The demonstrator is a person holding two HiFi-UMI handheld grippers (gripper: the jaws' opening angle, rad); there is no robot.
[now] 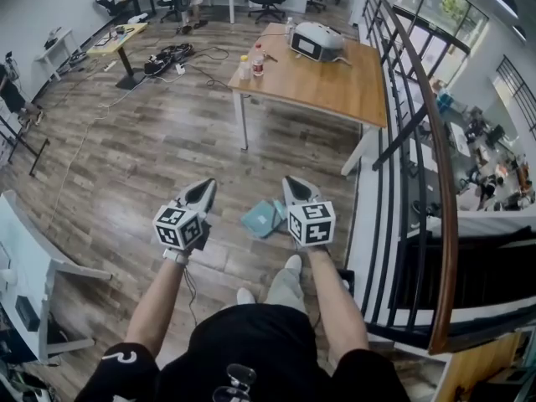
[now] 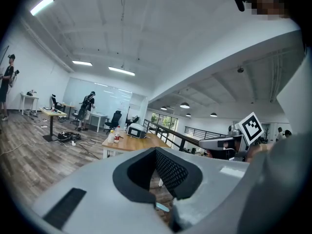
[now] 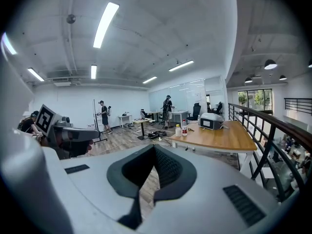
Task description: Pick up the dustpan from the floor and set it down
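- Left claw (image 1: 201,193), lower centre of the head view: jaws closed tip to tip, nothing between them. Its own view (image 2: 156,151) shows the same.
- Right claw (image 1: 297,189), just right of it: also closed and empty, confirmed in its own view (image 3: 155,149).
- Small teal plastic dustpan (image 1: 262,219) lies on the wood-plank floor (image 1: 151,157). In frame it sits between the two claws, nearer the right one; neither grips it.
- White shoes (image 1: 292,264) of the person are just below the dustpan.
- Light wooden tabletop on white legs (image 1: 335,86), upper centre-right, carries a white boxy device (image 1: 316,40) and two bottles (image 1: 249,64).
- Dark metal railing with a wooden handrail (image 1: 435,182) runs down the right side.
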